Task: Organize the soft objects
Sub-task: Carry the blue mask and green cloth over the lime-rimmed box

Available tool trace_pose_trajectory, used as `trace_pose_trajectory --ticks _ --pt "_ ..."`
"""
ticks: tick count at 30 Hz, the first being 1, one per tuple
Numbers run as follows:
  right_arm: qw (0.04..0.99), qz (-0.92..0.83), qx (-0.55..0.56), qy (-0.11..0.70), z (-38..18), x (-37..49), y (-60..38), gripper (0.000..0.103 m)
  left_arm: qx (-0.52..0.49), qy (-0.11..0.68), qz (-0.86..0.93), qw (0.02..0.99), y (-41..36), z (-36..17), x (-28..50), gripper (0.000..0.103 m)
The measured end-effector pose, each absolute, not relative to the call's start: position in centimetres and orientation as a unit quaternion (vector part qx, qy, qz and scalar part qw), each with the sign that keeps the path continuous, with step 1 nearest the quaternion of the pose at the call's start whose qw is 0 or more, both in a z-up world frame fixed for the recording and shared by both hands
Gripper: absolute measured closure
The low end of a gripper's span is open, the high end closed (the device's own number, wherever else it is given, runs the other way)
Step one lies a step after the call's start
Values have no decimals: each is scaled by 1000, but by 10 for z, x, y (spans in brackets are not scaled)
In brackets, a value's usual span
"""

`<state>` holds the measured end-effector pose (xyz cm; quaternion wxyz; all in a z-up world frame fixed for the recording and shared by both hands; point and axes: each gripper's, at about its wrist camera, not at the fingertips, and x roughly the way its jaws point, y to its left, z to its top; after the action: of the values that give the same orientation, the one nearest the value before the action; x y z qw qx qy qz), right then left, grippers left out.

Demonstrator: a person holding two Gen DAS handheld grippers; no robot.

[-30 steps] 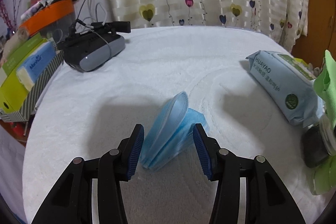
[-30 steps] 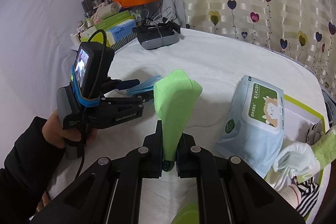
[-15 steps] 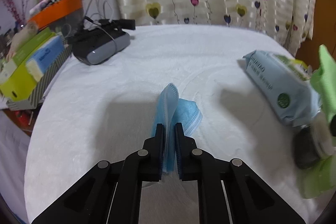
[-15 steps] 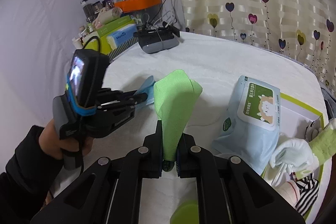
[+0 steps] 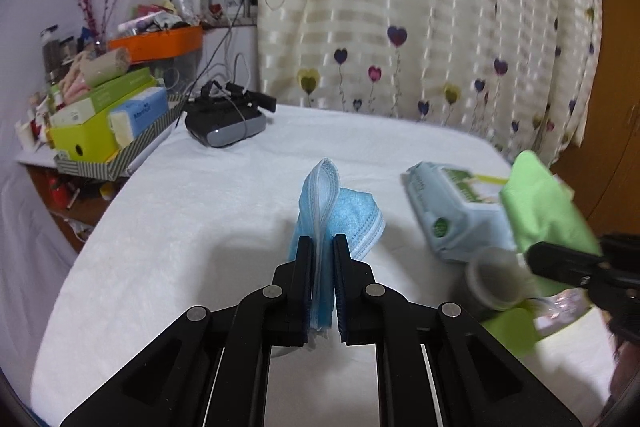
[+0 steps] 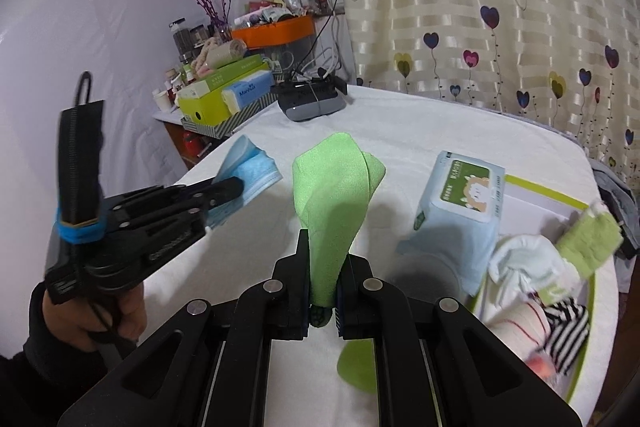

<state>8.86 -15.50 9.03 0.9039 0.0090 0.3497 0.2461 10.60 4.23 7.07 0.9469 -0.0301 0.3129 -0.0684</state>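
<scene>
- At six o'clock in the left wrist view, our left gripper (image 5: 322, 259) is pinching the folded stack of pale blue pleated face masks (image 5: 336, 215); its jaws are pressed onto the stack's near edge, so the free end stands up and fans out beyond the tips, clear of the white fleecy table cover (image 5: 200, 219).
- At six o'clock in the right wrist view, our right gripper (image 6: 322, 275) is clamped on the narrow lower end of the bright green soft cloth (image 6: 332, 203), which flares upward; we judge the low grip lets us carry it without dragging.
- At three o'clock there, the lime-rimmed white tray (image 6: 548, 195) already holds a white glove, a striped sock and a green towel, so we take it as the collecting place for both held items.
- Between our grippers and that tray lies the light blue pack of wet wipes (image 6: 460, 211), resting partly against the tray's edge; we should lift over it.
</scene>
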Motion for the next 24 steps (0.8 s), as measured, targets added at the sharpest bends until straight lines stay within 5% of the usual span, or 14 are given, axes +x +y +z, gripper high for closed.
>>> trace_pose_trajectory --ticks 24 --pt "926 189 38 324 96 37 -229 94 -57 273 -125 952 -24 95 38 93"
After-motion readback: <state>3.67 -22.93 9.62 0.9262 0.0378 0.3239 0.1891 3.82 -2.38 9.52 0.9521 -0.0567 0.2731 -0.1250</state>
